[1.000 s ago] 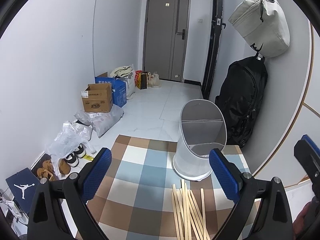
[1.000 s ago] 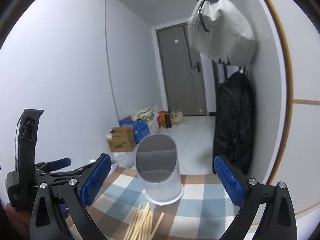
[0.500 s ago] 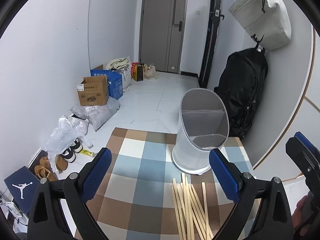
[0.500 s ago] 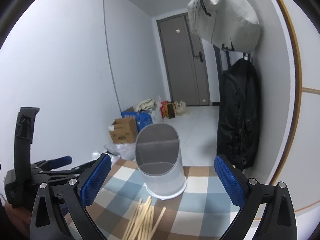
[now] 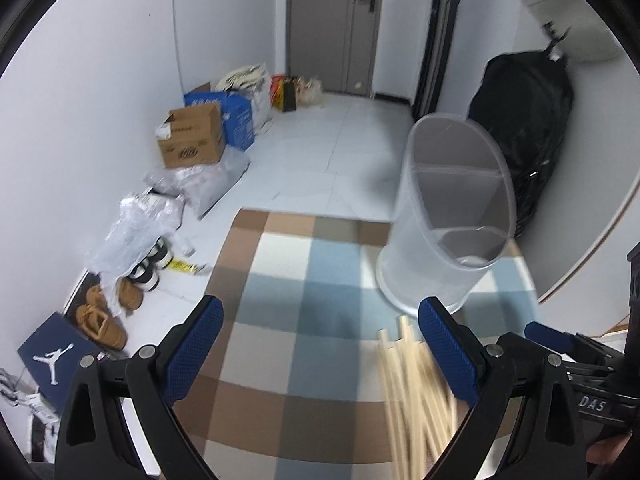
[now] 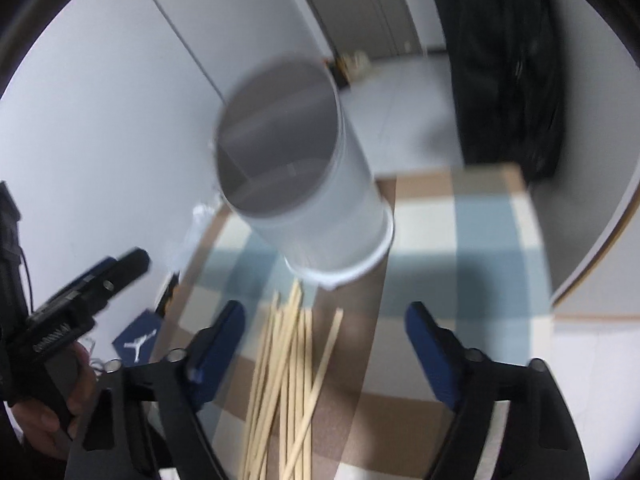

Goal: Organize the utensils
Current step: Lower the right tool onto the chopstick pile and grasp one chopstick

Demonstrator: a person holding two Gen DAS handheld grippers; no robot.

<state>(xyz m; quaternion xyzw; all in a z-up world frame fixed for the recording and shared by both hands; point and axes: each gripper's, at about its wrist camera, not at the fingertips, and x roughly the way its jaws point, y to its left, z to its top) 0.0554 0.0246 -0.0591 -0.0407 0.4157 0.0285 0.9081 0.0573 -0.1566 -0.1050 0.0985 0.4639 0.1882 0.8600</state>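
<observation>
The right gripper [image 6: 322, 334], blue-padded fingers [image 6: 218, 338] closing with nothing pinched, is held over pale wooden chopsticks [image 6: 286, 364] scattered on the checked tabletop [image 6: 460, 240]. The left gripper [image 5: 320, 354] is seen spread and empty. At twelve o'clock beyond the sticks, a translucent white divided holder [image 6: 296, 184] is stood upright.

Checked surface [image 5: 304, 280] bare left of chopstick pile [image 6: 288, 368], open passage there. White holder [image 5: 448, 216] blocks far right end, just beyond chopstick tips. Black backpack [image 5: 520, 128] and wall [image 5: 592, 184] close behind holder, right side tight.
</observation>
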